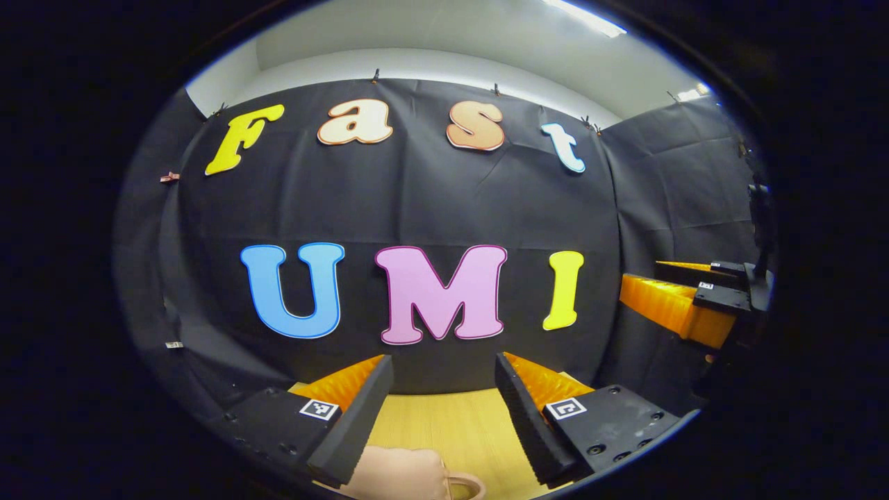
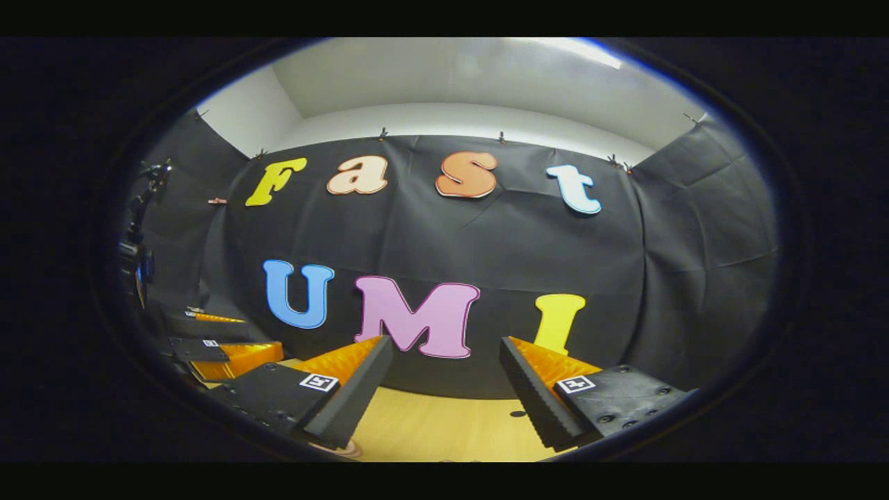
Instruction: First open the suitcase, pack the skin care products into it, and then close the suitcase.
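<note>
Both grippers — left (image 1: pixel 443 410), right (image 2: pixel 444 396) — gape wide, holding nothing.

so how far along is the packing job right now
Nothing looks done yet. Both grippers are raised over the wooden table, facing the booth wall: the left gripper and right gripper are open and hold nothing. A pinkish handled item sits at the left gripper view's bottom edge, untouched. Opening, packing and closing all appear to remain.

My desk (image 1: pixel 458 430), light wood w/ bare grain up to the black cloth wall, has a pale pink case (image 1: pixel 403 476) w/ a loop handle lying on its near edge below me.
</note>
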Motion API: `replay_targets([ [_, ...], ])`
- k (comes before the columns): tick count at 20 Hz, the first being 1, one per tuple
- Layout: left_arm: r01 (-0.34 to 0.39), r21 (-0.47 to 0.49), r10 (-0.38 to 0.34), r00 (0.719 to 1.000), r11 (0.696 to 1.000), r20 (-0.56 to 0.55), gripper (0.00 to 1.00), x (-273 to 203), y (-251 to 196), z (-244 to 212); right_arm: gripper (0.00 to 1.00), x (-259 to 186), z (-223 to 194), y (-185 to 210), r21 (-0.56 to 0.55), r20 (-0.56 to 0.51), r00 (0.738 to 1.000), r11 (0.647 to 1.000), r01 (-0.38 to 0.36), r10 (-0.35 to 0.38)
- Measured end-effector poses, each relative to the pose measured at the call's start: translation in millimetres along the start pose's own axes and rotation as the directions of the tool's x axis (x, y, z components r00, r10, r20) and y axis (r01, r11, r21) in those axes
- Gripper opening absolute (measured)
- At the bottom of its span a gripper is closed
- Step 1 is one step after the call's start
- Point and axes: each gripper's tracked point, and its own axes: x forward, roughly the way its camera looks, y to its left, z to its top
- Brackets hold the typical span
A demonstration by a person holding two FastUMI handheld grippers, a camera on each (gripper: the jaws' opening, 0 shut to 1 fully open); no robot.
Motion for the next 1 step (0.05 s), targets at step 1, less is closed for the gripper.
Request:
replay_targets([
  [1, 0.002, -0.008, -0.002, 1.000, 1.000, 0.015, 0.90, 1.2, 0.2, 1.0, 0.98, -2.8, -8.3, -1.1, 0.003, -0.016, 1.000, 1.000, 0.003, -0.003],
])
